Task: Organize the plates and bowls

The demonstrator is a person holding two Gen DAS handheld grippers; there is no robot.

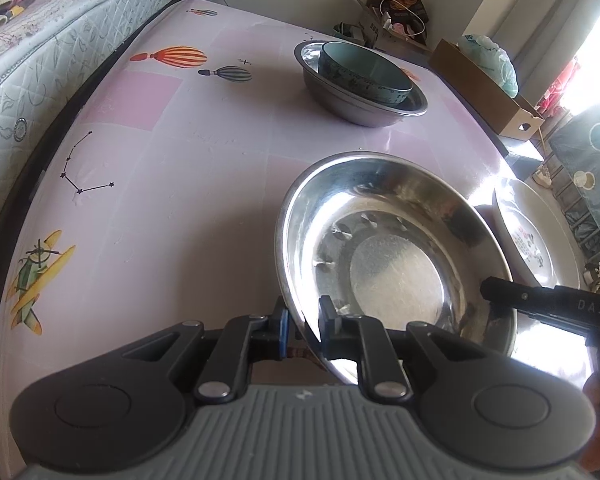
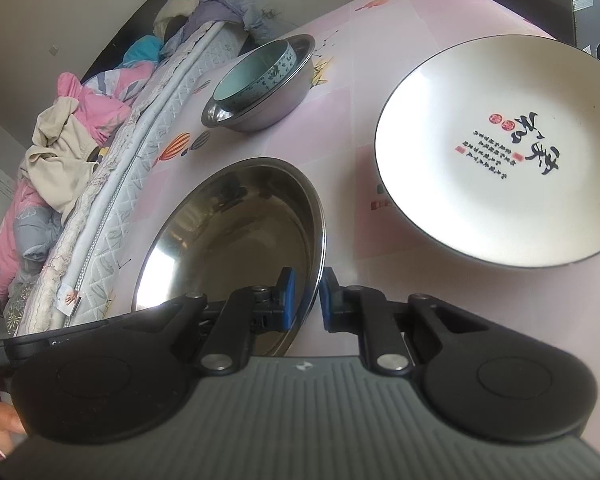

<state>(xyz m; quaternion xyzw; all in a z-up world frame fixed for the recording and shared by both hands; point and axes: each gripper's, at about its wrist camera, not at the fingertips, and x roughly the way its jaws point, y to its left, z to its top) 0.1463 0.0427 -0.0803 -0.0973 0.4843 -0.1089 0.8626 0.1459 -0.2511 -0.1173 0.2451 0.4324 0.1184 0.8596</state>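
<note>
Bare tablecloth [image 1: 172, 208] lies open leftward; stacked bowls [image 1: 360, 80] and white plate [image 2: 500, 152] block beyond.

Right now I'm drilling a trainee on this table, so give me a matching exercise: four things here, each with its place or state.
Things:
1. steel plate
2. teal bowl
3. white plate
4. steel bowl

Places or states:
A. lies alone on the tablecloth
B. rim pinched by both tongs
C. sits inside another dish
D. holds the teal bowl

Pairs: 1-B, 2-C, 3-A, 4-D
</note>
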